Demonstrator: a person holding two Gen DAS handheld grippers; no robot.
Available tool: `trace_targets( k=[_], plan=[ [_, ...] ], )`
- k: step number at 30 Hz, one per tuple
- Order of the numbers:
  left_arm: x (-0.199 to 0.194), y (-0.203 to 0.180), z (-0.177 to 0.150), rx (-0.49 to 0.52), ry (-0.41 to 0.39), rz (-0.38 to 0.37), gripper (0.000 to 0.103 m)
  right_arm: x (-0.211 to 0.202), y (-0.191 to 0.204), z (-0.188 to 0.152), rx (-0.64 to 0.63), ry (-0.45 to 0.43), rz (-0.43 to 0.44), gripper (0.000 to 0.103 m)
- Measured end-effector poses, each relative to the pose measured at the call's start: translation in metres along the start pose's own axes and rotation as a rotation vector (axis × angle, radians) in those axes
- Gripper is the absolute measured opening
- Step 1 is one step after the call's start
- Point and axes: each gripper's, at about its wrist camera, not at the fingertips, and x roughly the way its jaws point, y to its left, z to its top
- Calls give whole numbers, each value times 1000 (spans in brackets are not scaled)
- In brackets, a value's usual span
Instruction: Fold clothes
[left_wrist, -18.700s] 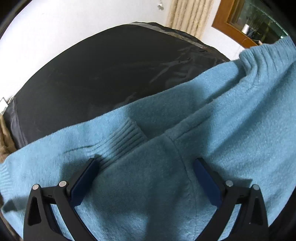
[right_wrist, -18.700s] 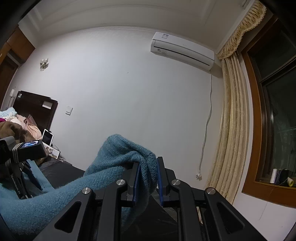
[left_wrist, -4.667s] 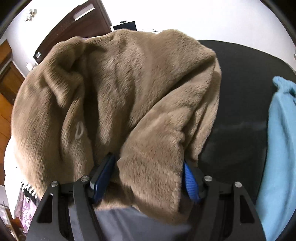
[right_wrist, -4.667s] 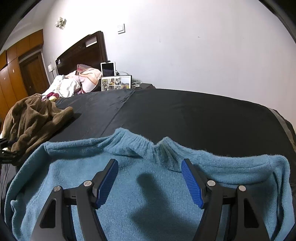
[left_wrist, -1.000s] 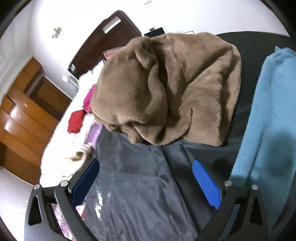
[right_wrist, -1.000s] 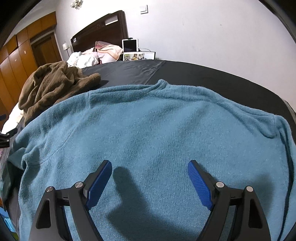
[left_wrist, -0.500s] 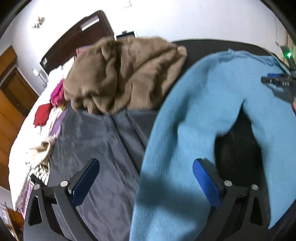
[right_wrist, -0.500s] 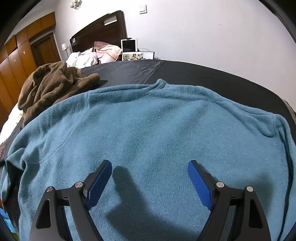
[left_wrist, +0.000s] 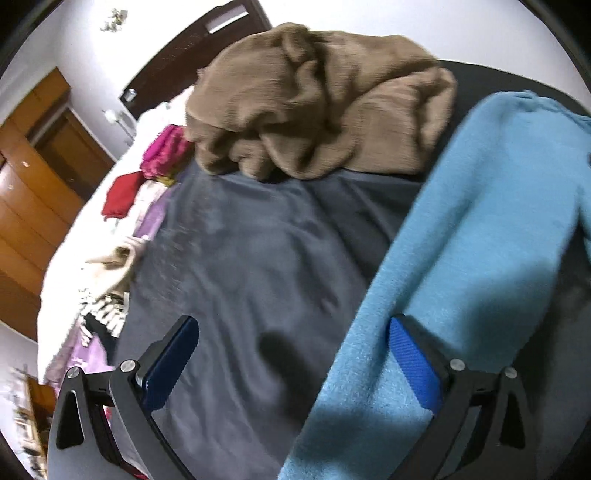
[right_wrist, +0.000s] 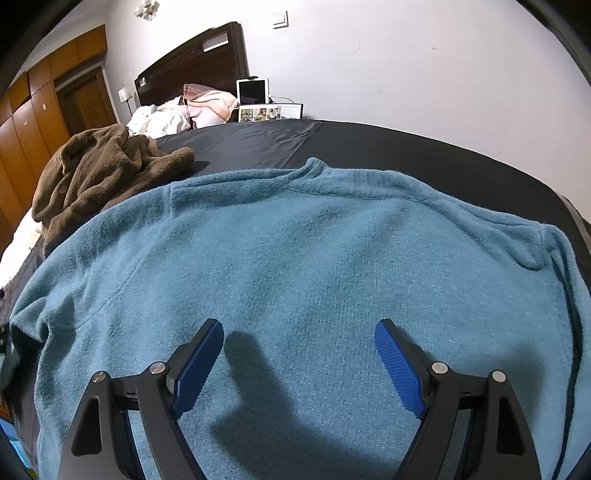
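Both my tongs are wide with nothing in them, the right tongs (right_wrist: 299, 363) over the blue sweater (right_wrist: 314, 266) and the left tongs (left_wrist: 291, 360) at its sleeve edge. The sweater's flat on the black bed cover (right_wrist: 369, 144), right next to the brown fleece (right_wrist: 99, 173), so I reckon a sloppy sleeve grab could bunch the knit or drag that in. Behind the sweater there's a headboard (right_wrist: 192, 70) and white wall.

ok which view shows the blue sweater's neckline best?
Right wrist: the blue sweater lies spread flat, its neckline in view at the far edge. Left wrist shows only one blurred sleeve and side.
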Motion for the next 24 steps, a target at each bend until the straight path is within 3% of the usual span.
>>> trace_targets(
  k=[4, 7, 12, 14, 16, 19, 24],
  plan=[
    [17, 8, 19, 20, 0, 93, 102, 0, 0, 0, -1, 1, -2, 86],
    [21, 10, 25, 48, 8, 122, 102, 0, -1, 0, 0, 2, -1, 86],
    [20, 12, 19, 168, 26, 202, 102, 1, -1, 0, -3, 5, 0, 86],
    [18, 24, 14, 135, 50, 203, 102, 2, 0, 0, -6, 6, -1, 87],
    [11, 33, 11, 73, 54, 159, 102, 2, 1, 0, -9, 7, -3, 87],
    [-10, 31, 11, -18, 17, 29, 102, 3, 2, 0, -12, 8, -5, 87],
    [-55, -17, 30, -24, -90, -197, 102, 3, 2, 0, -15, 9, -9, 87]
  ],
)
